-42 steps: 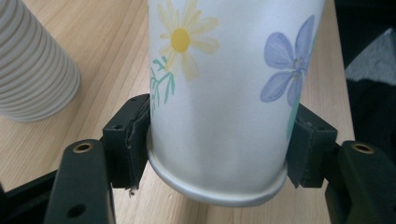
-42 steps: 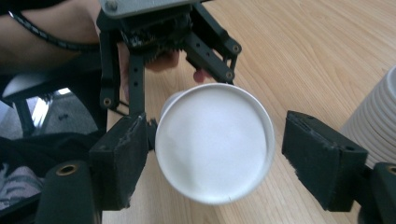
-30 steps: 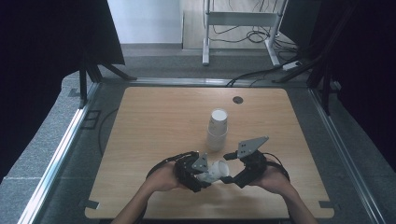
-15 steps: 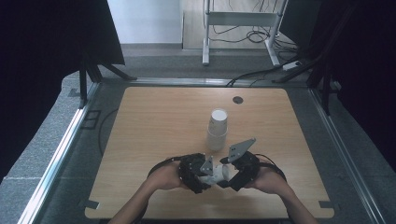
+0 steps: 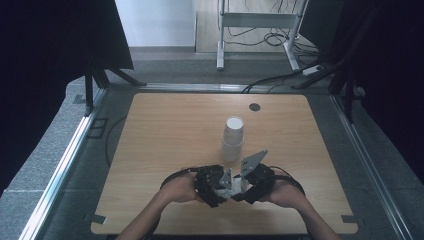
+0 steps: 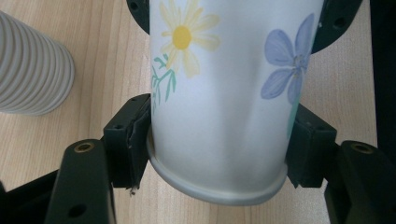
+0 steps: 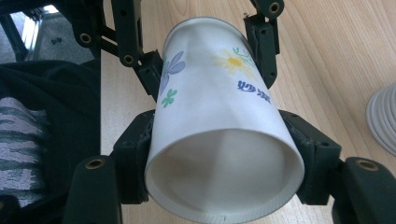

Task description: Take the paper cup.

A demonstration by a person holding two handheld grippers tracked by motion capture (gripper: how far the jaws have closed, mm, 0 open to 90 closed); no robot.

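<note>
A white paper cup printed with flowers lies level between my two grippers near the table's front edge. My left gripper is shut on its narrow base end, pads pressed to both sides. My right gripper is shut on the cup near its open mouth, which faces that camera; its jaws have just been closing onto it. From above, the left gripper and right gripper meet tip to tip around the cup.
A stack of white ribbed cups stands upside down just beyond the grippers, also at the edge of both gripper views. A small dark disc lies at the table's far side. A dark sleeve is beside the right gripper.
The right gripper with its grey plate has shifted a little left, toward the left gripper, and the two hands now sit closer together. The stack of cups has not moved.
</note>
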